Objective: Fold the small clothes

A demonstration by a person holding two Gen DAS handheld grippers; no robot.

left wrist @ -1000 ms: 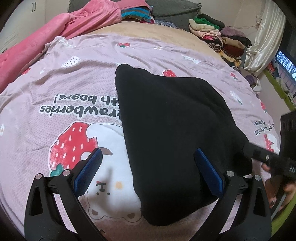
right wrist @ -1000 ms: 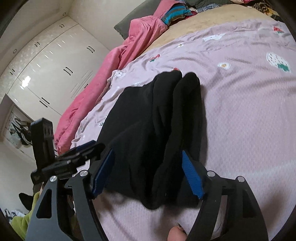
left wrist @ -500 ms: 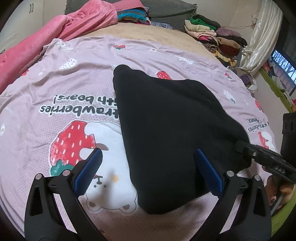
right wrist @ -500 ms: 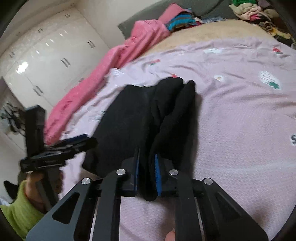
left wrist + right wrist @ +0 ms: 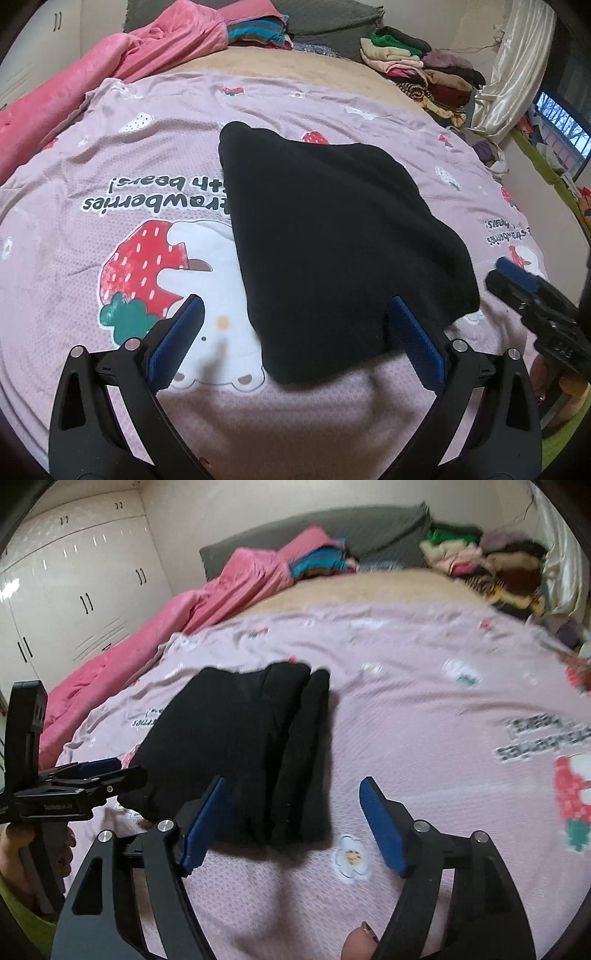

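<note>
Your right gripper has just opened wide, dropping the black garment it pinched a moment ago, so that fold looks set.

The pink printed bedspread carries black lettering, seen upside down in the left wrist view: "strawberries" in a lower line and "th bears!" above it, the start hidden under the folded black fleece garment. A smaller copy of the print near the right edge and the blurred print in the right wrist view are not legible.
</note>
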